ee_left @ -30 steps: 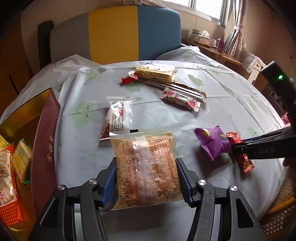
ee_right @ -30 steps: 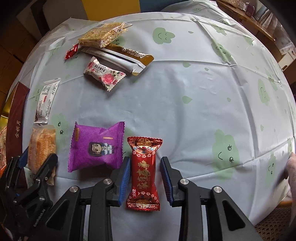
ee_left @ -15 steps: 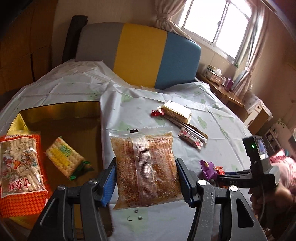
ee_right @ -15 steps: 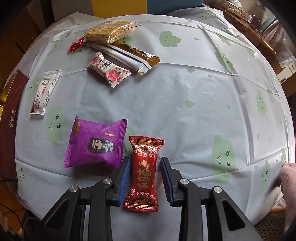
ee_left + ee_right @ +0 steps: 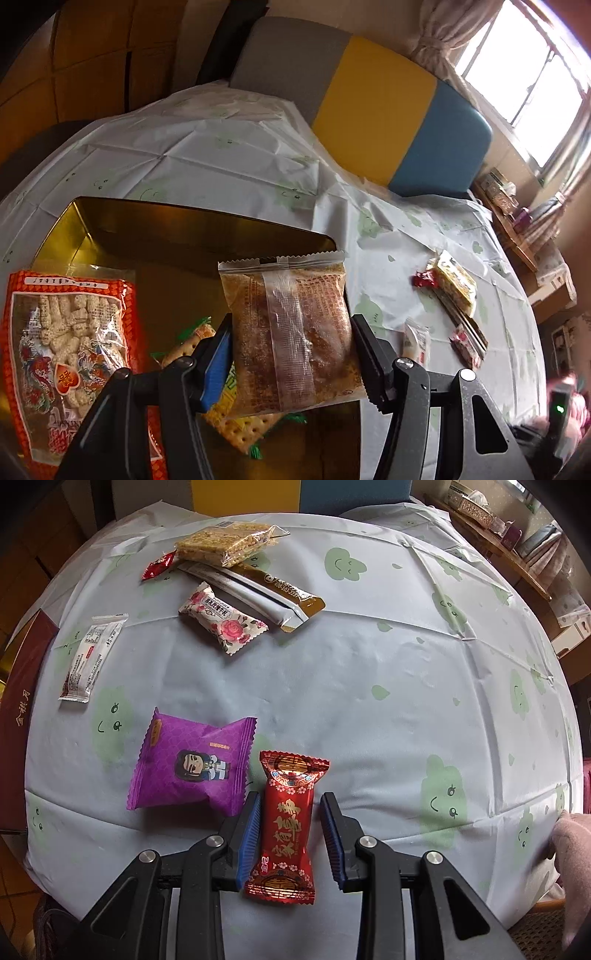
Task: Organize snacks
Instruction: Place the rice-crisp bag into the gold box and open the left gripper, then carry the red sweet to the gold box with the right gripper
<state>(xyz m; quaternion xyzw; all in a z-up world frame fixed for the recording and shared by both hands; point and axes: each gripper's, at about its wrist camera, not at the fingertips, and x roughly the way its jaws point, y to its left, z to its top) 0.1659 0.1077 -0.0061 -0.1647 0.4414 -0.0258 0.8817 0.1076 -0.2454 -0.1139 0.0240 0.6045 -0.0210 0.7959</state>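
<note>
Room around the two tongs

Ahead of the left tongs (image 5: 291,354) the gold tin (image 5: 192,236) lies bare at its far half; the orange bag (image 5: 70,354) blocks the left, crackers (image 5: 240,428) lie right below. Ahead and right of the right tongs (image 5: 288,827) the tablecloth (image 5: 406,701) is bare; the purple packet (image 5: 192,764) crowds the left finger.
</note>
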